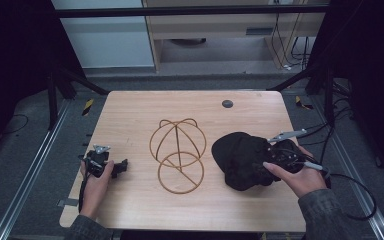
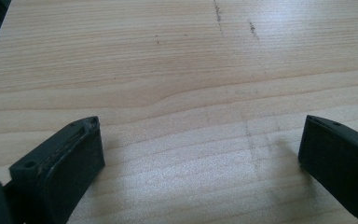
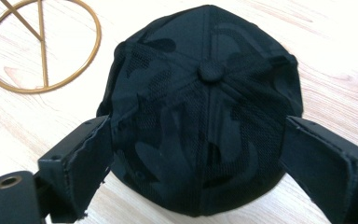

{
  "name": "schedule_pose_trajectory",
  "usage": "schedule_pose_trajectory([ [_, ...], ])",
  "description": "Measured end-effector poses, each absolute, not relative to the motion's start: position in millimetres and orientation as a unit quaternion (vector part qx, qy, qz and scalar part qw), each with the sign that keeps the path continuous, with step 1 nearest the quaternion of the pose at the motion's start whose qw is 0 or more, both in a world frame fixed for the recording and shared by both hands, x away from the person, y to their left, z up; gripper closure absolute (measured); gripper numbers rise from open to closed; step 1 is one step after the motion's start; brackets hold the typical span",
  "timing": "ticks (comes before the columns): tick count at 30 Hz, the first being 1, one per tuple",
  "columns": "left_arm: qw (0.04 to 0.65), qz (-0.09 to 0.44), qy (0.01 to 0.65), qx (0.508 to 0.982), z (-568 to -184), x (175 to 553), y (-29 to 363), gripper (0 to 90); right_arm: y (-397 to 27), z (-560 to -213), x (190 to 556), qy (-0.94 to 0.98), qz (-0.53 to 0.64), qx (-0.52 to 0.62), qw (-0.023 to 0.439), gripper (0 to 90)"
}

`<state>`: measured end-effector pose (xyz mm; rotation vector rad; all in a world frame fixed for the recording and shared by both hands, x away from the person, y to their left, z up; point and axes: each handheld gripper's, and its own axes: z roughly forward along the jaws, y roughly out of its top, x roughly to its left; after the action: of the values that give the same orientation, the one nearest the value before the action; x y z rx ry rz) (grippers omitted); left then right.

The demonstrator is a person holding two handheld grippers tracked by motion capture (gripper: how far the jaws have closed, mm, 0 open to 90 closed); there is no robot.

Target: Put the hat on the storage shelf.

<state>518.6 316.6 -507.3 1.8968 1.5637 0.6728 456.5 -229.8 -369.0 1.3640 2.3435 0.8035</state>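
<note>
Right gripper (image 3: 196, 154) fingers straddled the black cap (image 3: 205, 107), wide apart, touching its sides; left gripper (image 2: 200, 158) fingers gaped over bare tabletop (image 2: 177, 70).

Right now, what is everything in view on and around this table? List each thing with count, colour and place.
cap: one, black with a faint pattern, on the table's right half, between the right gripper's spread jaws
wire stand: one, gold, table centre, left of the cap, apart from it
round plug: one, dark grey, near the table's far edge
table: one, light wood
cables: several, dark, on the floor beyond the table
left gripper: one, black, open over bare wood near the table's left edge
right gripper: one, black, open around the cap
hands: two, one on each gripper
</note>
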Motion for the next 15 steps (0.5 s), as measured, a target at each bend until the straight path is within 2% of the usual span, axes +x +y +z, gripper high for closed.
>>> schedule_pose_trajectory([
  [15, 0.292, 0.252, 0.586, 0.713, -507.3, 518.8, 316.6, 0.0, -216.6, -371.2, 474.0, 0.823, 0.279, 0.473, 0.144, 8.3],
])
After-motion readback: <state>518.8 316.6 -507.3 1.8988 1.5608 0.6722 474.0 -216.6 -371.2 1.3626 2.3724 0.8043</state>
